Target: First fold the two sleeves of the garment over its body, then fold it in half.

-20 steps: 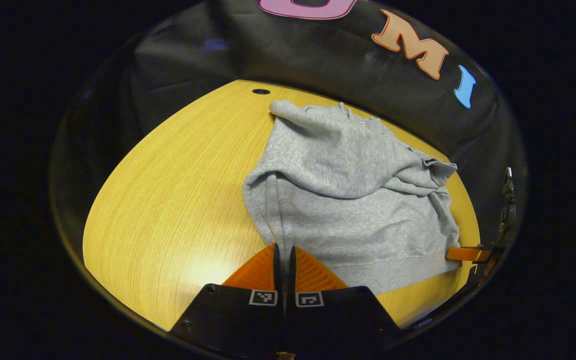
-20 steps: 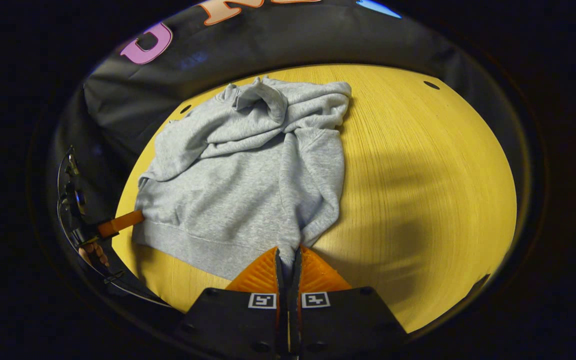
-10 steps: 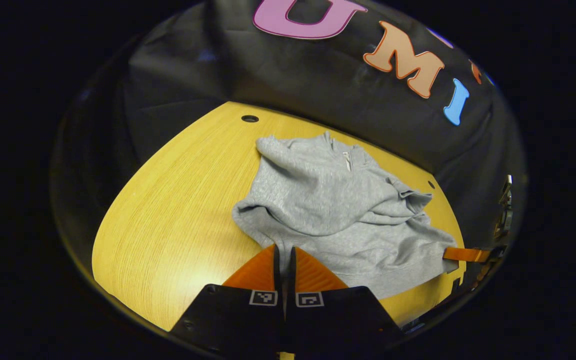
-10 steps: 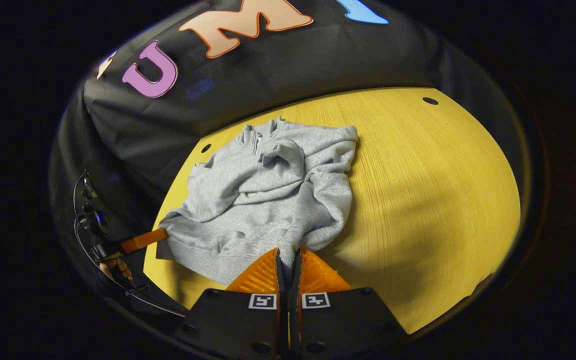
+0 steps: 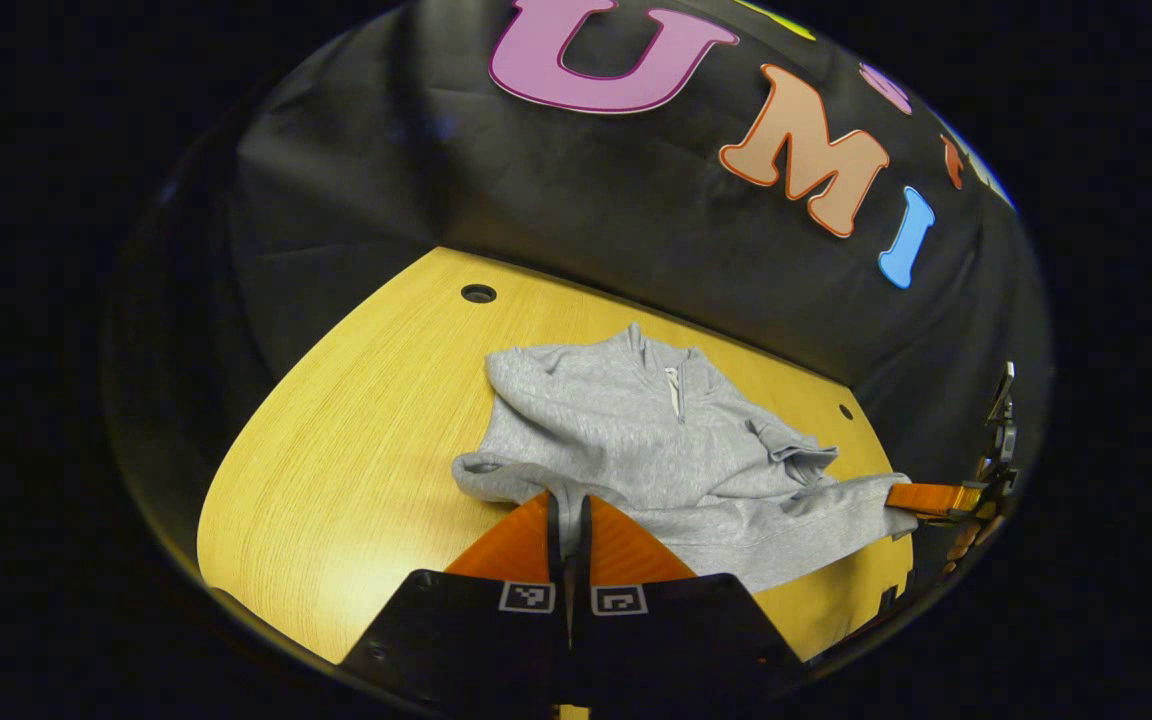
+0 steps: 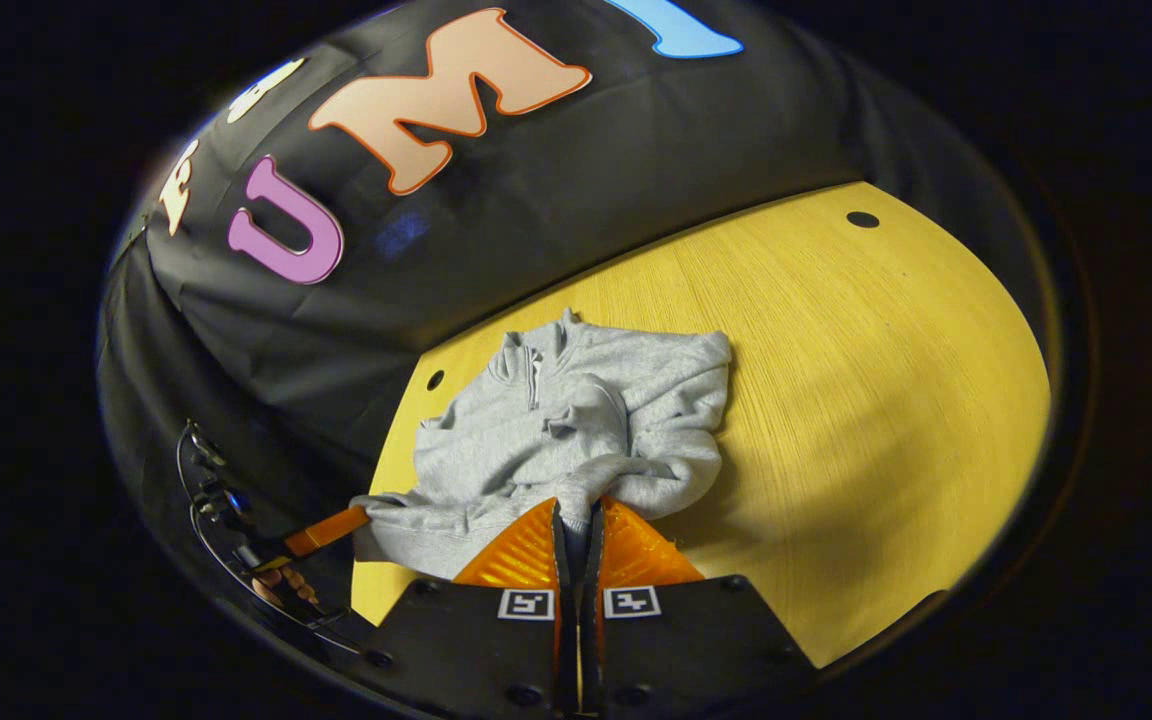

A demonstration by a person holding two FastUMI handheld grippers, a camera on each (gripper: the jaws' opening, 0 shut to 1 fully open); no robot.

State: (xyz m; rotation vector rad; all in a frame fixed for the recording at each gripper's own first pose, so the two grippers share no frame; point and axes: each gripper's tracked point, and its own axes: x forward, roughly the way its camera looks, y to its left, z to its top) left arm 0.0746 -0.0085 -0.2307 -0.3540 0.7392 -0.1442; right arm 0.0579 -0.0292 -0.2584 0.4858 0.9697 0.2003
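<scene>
Two hem corners of the sweatshirt (image 5: 636,450) are pinched by closed fingers, left gripper (image 5: 567,520) and right gripper (image 6: 576,525). The hem should be carried level to the collar.

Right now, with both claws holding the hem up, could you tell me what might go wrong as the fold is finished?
1. The folded-in sleeve lies loosely bunched on the grey zip-neck sweatshirt; carrying the hem over may shift it.
2. The left claw and right claw each pinch little fabric, so a corner could slip.
3. Uneven travel may skew the fold on the yellow wooden table.
</scene>
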